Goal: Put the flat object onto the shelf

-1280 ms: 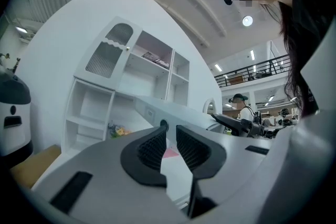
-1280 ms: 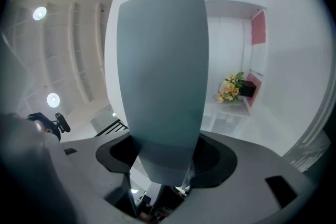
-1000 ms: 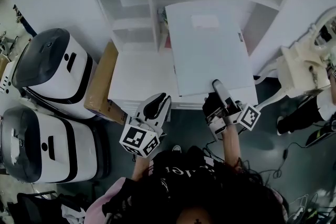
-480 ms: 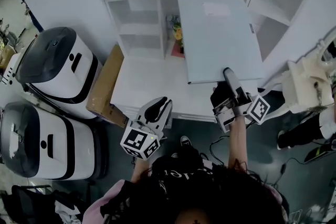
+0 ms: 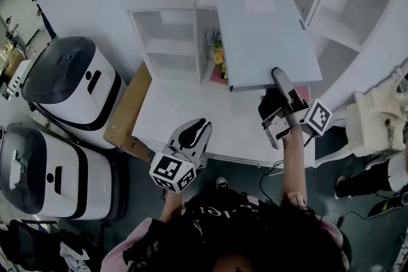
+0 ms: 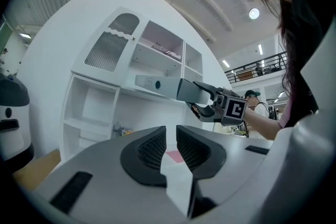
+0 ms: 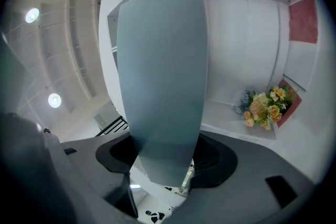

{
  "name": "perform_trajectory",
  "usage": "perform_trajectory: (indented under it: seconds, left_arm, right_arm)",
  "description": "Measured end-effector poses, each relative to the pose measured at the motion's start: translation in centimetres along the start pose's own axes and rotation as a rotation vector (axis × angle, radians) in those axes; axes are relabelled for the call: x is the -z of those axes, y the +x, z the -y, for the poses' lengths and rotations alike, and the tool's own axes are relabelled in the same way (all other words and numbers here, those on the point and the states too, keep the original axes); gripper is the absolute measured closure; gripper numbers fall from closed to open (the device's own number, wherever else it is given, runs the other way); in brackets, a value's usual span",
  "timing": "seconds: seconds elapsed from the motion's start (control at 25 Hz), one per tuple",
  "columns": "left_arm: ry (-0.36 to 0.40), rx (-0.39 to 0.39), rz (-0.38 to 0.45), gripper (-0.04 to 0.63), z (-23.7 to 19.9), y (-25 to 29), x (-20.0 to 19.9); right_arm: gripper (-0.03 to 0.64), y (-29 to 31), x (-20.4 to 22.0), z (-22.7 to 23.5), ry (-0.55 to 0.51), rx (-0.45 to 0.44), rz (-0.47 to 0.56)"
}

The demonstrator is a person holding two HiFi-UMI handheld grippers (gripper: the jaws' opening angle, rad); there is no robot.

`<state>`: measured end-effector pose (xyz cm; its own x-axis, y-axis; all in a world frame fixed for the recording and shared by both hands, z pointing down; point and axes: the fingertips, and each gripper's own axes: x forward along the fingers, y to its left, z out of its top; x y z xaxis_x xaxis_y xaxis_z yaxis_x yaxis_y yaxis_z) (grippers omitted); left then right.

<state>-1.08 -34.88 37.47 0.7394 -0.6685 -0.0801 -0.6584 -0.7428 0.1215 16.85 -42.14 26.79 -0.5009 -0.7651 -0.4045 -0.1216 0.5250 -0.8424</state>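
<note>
My left claw (image 5: 193, 129) and right claw (image 5: 279, 78) were grey with black ribbed pads (image 6: 149, 152), each carrying a black-and-white marker cube (image 5: 171, 172); I wore pink sleeves (image 5: 122, 250).

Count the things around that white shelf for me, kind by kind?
Handheld grey tools: 2, left tool, right tool
Pale grey flat board: 1
White-and-dark rounded machines: 2
Brown cardboard box: 1
Yellow-and-peach flower bunch: 1
Total: 7

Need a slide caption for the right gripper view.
Right gripper clamps the grey flat object by its edge in front of the white shelf, flower bouquet in a compartment.
</note>
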Motion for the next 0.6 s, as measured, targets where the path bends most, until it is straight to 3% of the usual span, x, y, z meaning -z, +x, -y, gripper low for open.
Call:
perform_trajectory:
  seconds: [0.4,0.6]
  left_arm:
    - [0.017,-0.065,-0.01,0.525,-2.6,3.5,-0.1]
    - [0.032,-0.094,-0.012,0.525,-4.2,5.4,-0.8]
  right_arm:
    - [0.32,5.5,-4.3,2.9,0.125,0.038,-0.012]
    - [0.319,8.5,-6.7,3.8,0.128,0.041,-0.022]
